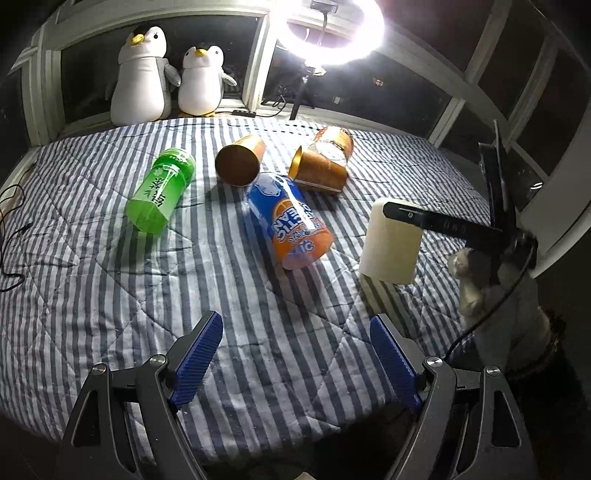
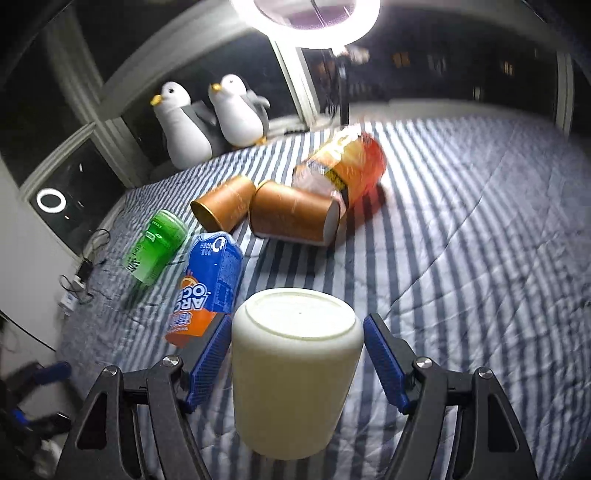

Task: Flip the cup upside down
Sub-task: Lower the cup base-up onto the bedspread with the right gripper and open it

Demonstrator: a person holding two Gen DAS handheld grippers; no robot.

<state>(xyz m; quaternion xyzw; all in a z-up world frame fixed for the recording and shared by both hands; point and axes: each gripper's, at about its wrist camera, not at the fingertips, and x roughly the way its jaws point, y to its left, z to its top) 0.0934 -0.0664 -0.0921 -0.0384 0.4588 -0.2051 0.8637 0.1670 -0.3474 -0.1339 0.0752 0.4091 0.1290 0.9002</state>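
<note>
A cream cup (image 2: 295,373) stands upside down on the striped bedspread (image 2: 480,258), its flat base facing up. My right gripper (image 2: 297,360) is open, its blue fingers (image 2: 208,360) on either side of the cup with small gaps. In the left wrist view the cup (image 1: 389,242) stands at the right with the right gripper's black finger across its top. My left gripper (image 1: 297,360) is open and empty, low over the bedspread (image 1: 110,295), well in front of the cup.
Lying on the bed are a green bottle (image 1: 159,190), a blue and orange carton (image 1: 291,221), two brown paper cups (image 1: 240,162) and an orange snack bag (image 1: 332,146). Two plush penguins (image 1: 144,74) sit by the window. A ring light (image 1: 332,29) glares above. Cables (image 1: 11,221) lie at the left edge.
</note>
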